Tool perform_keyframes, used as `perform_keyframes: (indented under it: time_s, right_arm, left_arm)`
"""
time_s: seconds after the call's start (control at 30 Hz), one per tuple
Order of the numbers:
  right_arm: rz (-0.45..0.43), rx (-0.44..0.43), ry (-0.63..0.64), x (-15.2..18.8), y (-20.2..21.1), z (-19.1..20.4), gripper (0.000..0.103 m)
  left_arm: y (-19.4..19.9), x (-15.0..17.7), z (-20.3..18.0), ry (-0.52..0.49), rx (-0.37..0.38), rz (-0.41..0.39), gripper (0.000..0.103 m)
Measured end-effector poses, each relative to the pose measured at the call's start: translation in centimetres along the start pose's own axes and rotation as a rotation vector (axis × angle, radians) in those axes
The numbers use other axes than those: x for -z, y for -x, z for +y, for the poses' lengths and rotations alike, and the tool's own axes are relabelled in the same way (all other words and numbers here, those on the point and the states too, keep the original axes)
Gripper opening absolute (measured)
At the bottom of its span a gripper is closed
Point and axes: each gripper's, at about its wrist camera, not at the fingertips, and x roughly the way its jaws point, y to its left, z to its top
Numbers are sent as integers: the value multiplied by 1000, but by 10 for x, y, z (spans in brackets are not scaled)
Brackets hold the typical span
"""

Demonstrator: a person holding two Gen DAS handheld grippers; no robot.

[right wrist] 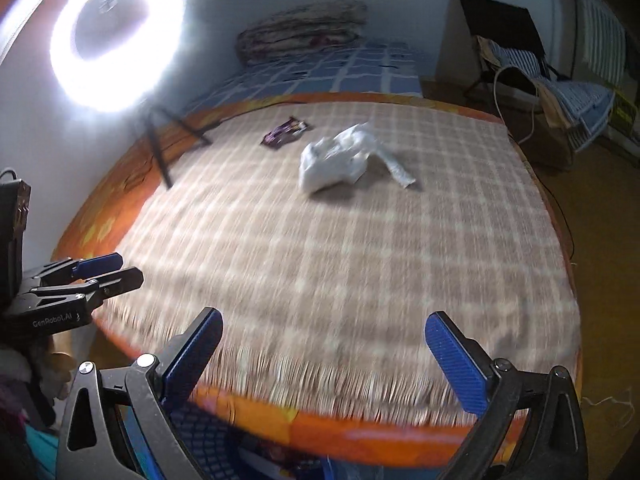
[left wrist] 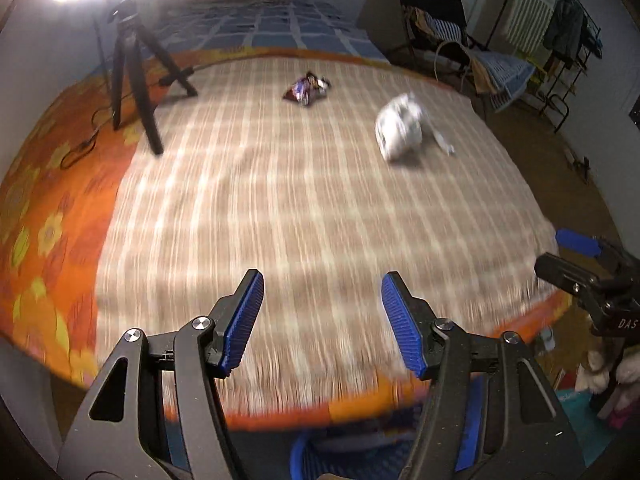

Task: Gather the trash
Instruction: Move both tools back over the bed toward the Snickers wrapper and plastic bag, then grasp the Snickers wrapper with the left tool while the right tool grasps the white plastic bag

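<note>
A crumpled white plastic bag [left wrist: 400, 130] [right wrist: 340, 160] lies on the checked beige blanket [left wrist: 300, 208] [right wrist: 340, 260], toward the far right. Beyond it to the left rests a dark purple snack wrapper [left wrist: 306, 89] [right wrist: 285, 134]. My left gripper [left wrist: 322, 286] hangs open over the blanket's near part, nothing between its blue pads. My right gripper [right wrist: 326, 324] stands wide open above the near edge, also empty. Each gripper shows in the other's view: the right gripper [left wrist: 576, 248] at the right edge, the left gripper [right wrist: 104, 268] at the left edge. Both pieces of trash lie far from the fingers.
A black tripod [left wrist: 132, 80] with a bright ring light [right wrist: 116, 36] stands on the bed's left side. An orange flowered sheet [left wrist: 48, 220] borders the blanket. A blue basket [left wrist: 320, 456] sits below the near edge. A chair with clothes [left wrist: 460, 48] stands at the right.
</note>
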Motion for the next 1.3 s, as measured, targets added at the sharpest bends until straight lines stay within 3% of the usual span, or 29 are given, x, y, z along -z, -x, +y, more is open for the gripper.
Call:
perform_keyframes:
  time_s: [0.37,0.6,0.87,1.1,1.23,1.3]
  right_arm:
    - [16,-80,-124,-71,-56,-27,102]
    - [35,-118,-138,-97,-107,-25,102]
    - [37,-77,-85,-116,-153,-15,100]
    - [56,-48,-83,-125,-179,-15,95]
    - [70,-25,-62,-123,-184,-11,86]
    - [65,-5,-46,-122,-184,-10,82]
  left_arm:
    - [-70,-96,9,-34,-11,-61,63]
    - [-117,-134,17,-33,-15,-50,63]
    - [-172,-177,17,-81,-53,-50,63]
    - [-206,-197,16,-119,-80,-43,63]
    - [-216,-199,22,-96,-65,-34,63]
    - [-218,-198,26,-86,-58,-34,56]
